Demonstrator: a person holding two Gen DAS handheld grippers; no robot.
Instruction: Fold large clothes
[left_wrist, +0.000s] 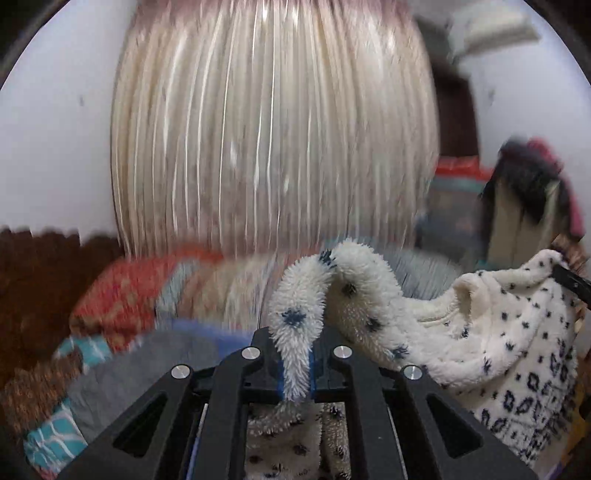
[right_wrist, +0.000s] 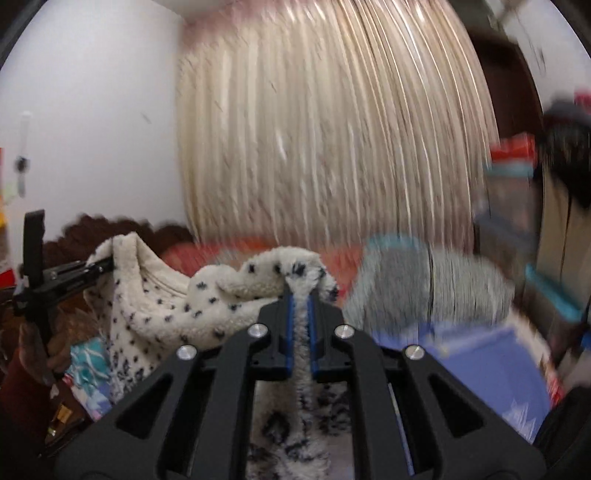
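My left gripper (left_wrist: 295, 365) is clenched on a fold of the fleece garment (left_wrist: 491, 332), a cream, fluffy thing dotted with dark blue marks. The pinched edge stands up between the blue pads (left_wrist: 281, 373) and curls over the tips. My right gripper (right_wrist: 300, 332) is clamped on another edge of the same garment (right_wrist: 166, 306), a narrow strip of pile squeezed between its pads (right_wrist: 291, 332). The garment hangs stretched between the two grippers, sagging in the middle and draping below both. In the left wrist view I see the right gripper's tip (left_wrist: 570, 280) at the far right holding its corner; in the right wrist view the left gripper (right_wrist: 96, 264) shows at the far left doing likewise. Behind the garment there is a pale pleated curtain (left_wrist: 273, 129), a white wall (right_wrist: 92, 110), and a bed with a red and teal patterned cover (left_wrist: 122, 295). The background is blurred.
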